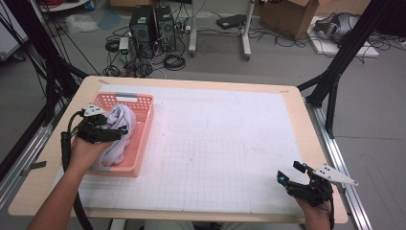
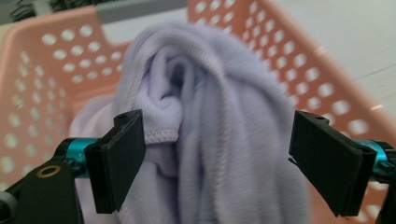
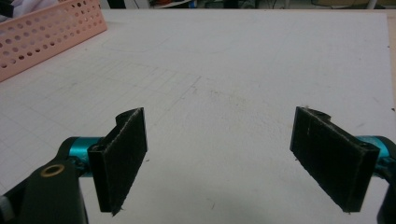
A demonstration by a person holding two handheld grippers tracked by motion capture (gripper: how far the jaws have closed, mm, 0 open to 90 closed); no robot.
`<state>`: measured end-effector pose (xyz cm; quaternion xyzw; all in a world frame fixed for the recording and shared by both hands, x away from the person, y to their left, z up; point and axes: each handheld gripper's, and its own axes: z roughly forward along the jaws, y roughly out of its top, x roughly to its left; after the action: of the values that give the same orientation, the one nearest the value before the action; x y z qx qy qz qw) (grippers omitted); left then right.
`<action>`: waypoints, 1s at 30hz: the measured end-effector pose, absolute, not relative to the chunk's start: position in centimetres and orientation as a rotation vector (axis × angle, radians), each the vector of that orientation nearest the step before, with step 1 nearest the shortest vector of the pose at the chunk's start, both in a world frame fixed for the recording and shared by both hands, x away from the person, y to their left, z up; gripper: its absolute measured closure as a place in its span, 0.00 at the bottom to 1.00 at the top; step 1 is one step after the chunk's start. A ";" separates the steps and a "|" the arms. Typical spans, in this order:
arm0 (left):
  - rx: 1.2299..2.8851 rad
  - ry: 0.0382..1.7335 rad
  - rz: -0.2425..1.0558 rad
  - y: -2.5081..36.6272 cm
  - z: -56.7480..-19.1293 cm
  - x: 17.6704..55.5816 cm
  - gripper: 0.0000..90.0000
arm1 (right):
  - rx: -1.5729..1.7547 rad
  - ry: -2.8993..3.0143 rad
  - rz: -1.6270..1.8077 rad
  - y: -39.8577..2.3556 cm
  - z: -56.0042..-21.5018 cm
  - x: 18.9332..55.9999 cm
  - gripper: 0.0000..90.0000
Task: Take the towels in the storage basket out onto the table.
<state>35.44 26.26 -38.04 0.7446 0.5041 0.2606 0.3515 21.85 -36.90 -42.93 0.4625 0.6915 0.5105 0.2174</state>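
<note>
Left claw (image 2: 217, 158): jaws spread wide on either side of a raised fold of the pale lilac garment (image 2: 210, 140), not yet closed on it; set this way, it seems, to pinch the bunched cloth and lift it.

Garment: heaped inside the pink perforated basket (image 1: 143, 125), which stands at the left of the tabletop (image 1: 230, 143); the basket walls keep the cloth gathered and reachable from above.

Right claw (image 1: 294, 178): jaws wide, holding nothing, low over the bare gridded mat near the front right edge, well apart from the basket; apparently parked until needed.
</note>
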 end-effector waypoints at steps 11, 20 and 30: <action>2.060 1.460 0.611 26.6 -40.9 37.4 0.11 | 1.282 1.920 1.414 -36.9 -43.0 21.9 0.20; 2.106 1.530 0.577 26.1 -42.3 38.7 0.02 | 1.278 1.917 1.413 -36.7 -43.0 22.0 0.20; 2.126 1.536 0.576 25.5 -42.2 38.6 0.20 | 1.281 1.905 1.444 -36.5 -43.0 22.7 0.20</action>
<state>38.56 25.46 -42.19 0.7711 0.5573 0.2090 0.2260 22.70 -36.54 -43.02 0.4616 0.6862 0.5201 0.2133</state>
